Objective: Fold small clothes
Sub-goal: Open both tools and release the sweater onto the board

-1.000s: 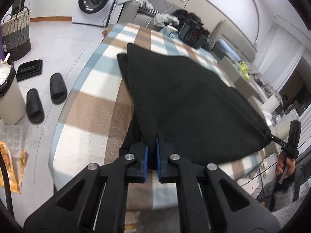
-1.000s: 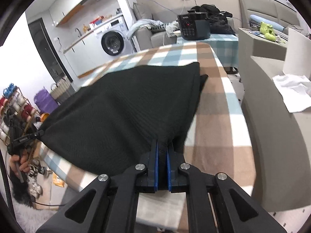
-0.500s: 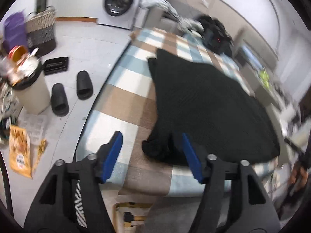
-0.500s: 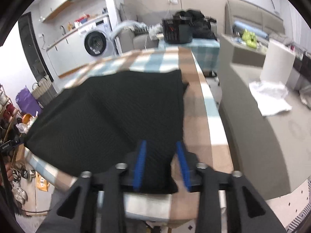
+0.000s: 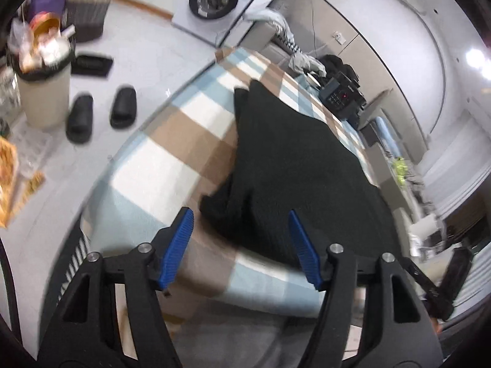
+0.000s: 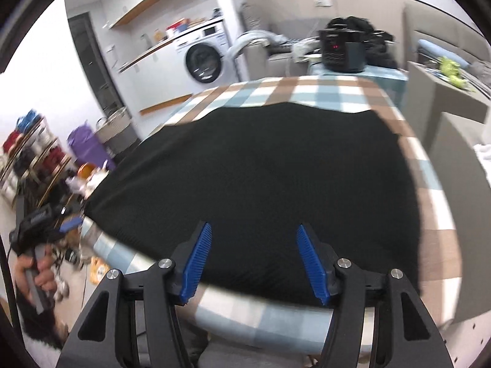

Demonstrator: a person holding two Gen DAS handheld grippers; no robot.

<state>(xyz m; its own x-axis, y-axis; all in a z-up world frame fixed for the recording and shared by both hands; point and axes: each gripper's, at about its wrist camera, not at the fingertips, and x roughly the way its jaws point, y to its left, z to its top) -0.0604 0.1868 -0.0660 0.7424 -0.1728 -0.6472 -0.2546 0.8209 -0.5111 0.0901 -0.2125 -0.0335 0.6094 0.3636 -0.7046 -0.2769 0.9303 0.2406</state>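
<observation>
A black knit garment (image 5: 294,165) lies spread flat on the checked table (image 5: 172,159), with a rumpled corner near the front left edge. It also shows in the right wrist view (image 6: 257,178), where it covers most of the table (image 6: 435,233). My left gripper (image 5: 241,247) is open and empty, just in front of the rumpled corner. My right gripper (image 6: 254,260) is open and empty, over the garment's near edge. The left gripper also shows in the right wrist view (image 6: 40,224), held in a hand at the far left.
A black appliance (image 6: 340,49) and dark clothes sit at the table's far end. On the floor to the left are slippers (image 5: 98,110), a bin (image 5: 43,76) and a basket (image 5: 89,3). A washing machine (image 6: 202,61) stands behind. A grey cabinet (image 6: 454,141) is at the right.
Both grippers have opened and let go of the garment's corners. The garment has dropped flat onto the table. Both grippers have pulled back towards the near edge.
</observation>
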